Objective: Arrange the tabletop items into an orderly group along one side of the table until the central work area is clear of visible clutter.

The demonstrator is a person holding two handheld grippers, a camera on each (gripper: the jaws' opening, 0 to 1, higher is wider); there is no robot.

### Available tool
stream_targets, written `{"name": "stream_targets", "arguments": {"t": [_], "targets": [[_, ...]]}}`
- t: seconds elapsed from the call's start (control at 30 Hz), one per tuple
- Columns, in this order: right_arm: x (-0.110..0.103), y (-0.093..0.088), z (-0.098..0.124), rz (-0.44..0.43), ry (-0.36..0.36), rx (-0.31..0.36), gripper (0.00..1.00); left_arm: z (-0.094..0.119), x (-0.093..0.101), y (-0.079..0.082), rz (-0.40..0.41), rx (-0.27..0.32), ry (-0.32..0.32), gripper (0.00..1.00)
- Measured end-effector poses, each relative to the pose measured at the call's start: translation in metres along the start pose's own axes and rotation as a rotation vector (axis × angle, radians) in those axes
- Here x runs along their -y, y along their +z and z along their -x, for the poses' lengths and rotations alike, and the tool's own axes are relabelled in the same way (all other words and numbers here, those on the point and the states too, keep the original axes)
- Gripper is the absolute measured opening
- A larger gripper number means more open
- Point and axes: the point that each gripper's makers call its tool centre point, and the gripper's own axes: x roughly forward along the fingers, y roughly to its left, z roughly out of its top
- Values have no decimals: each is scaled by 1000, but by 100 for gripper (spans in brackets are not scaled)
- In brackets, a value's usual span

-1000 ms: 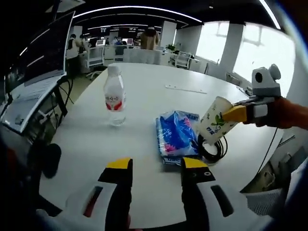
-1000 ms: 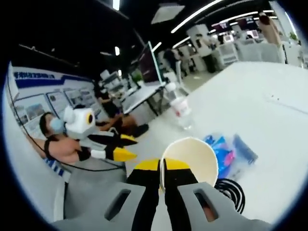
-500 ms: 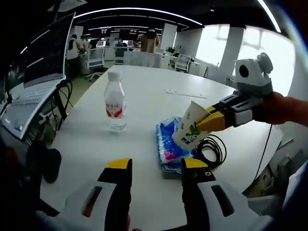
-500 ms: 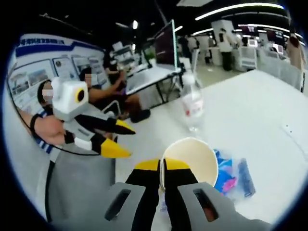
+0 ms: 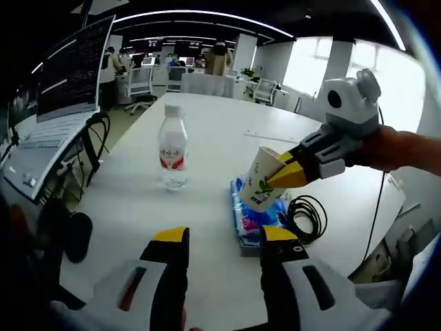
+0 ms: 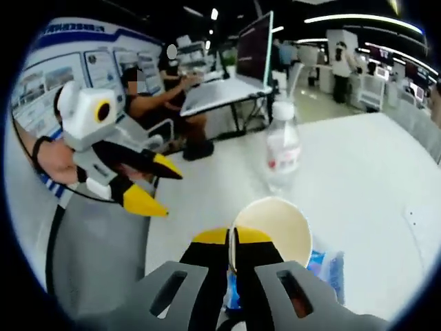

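A white paper cup [image 5: 260, 188] with a green print hangs tilted over the blue tissue pack [image 5: 249, 222]. My right gripper [image 5: 284, 172] is shut on the cup's rim. A clear water bottle [image 5: 172, 147] with a red label stands upright on the white table [image 5: 207, 124], left of the pack. My left gripper [image 5: 224, 238] is open near the table's front edge, with nothing between its jaws. In the right gripper view my right gripper [image 6: 233, 240] pinches the cup [image 6: 270, 222]. Beyond it are the bottle [image 6: 282, 146], the pack [image 6: 324, 265] and my open left gripper [image 6: 164, 191].
A black cable coil [image 5: 307, 216] lies right of the pack. A thin white strip [image 5: 270, 136] lies farther back on the table. A desk with a monitor [image 5: 69, 65] stands to the left, and people sit at desks nearby [image 6: 165, 96].
My right gripper has carried the cup from beside the cable coil to above the tissue pack, closer to the bottle. My left gripper stays open in much the same place.
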Motion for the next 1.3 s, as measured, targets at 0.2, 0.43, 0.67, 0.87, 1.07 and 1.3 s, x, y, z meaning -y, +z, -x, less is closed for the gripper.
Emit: {"name": "stream_targets", "arguments": {"t": [0.2,0.43,0.67,0.87,1.07,1.3], "targets": [[8,-3,-3,37,-16,-38,0,0,1,-1,-11,-3,-4,40],[22,2,-5,73,-46,-63,0,0,2,-5,-12,3,-11,40],[31,10,-19,113,-58,-93,0,2,-4,-10,-12,-9,-12,40],[34,12,-34,152,-53,-135,0,2,-6,-8,-29,-7,-23,41],[42,11,-49,182,-57,-182,0,1,-4,-7,-40,-7,-46,41],[52,11,-56,193,-78,-210,0,2,-3,-11,-52,-12,-59,41]]}}
